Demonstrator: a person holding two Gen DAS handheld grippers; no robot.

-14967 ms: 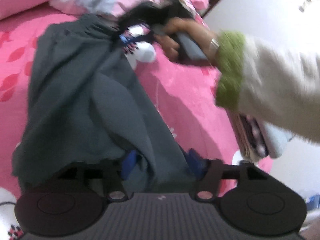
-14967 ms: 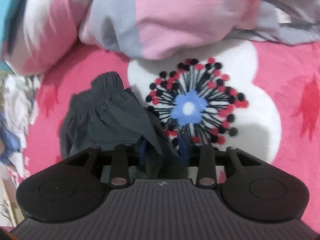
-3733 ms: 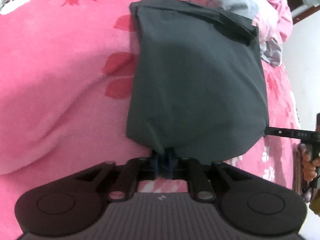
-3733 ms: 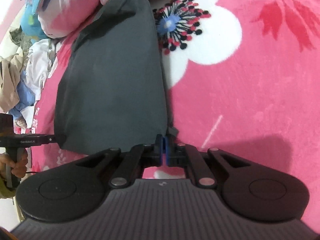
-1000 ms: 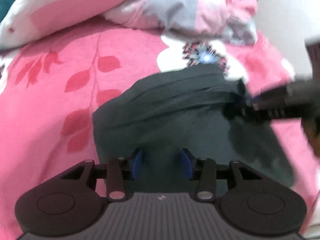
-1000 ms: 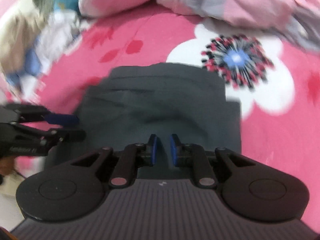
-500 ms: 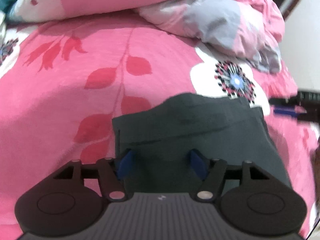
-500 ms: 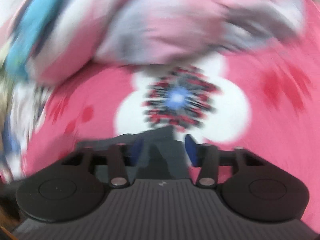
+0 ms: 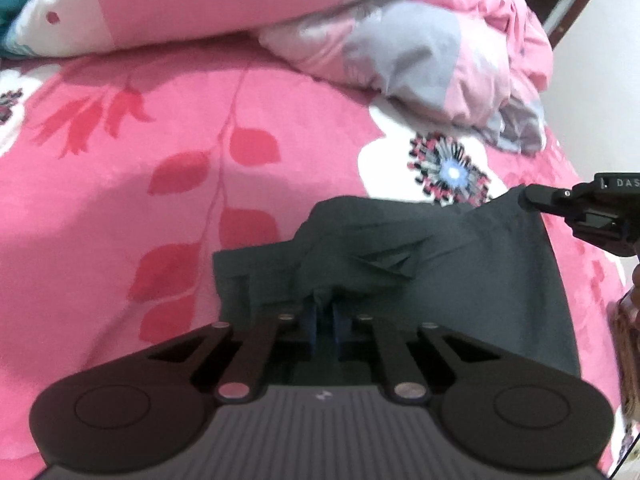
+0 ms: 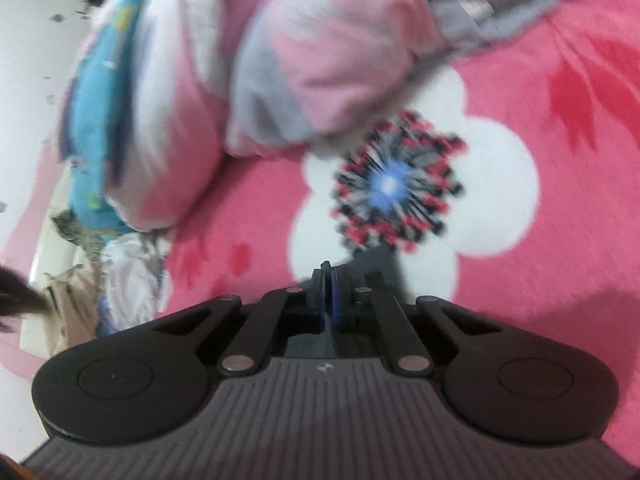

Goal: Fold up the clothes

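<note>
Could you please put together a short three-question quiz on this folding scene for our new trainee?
1. True or false: the left gripper is shut on the dark grey garment.
2. Which lies nearest the garment's far edge? A) the blue-centred flower print B) the red leaf print C) the crumpled quilt
3. Fill in: the right gripper pinches the garment's far ____ corner.

Key: 1 true; 2 A; 3 right.

Right-wrist view blurred; garment (image 10: 376, 264) mostly hidden
</note>
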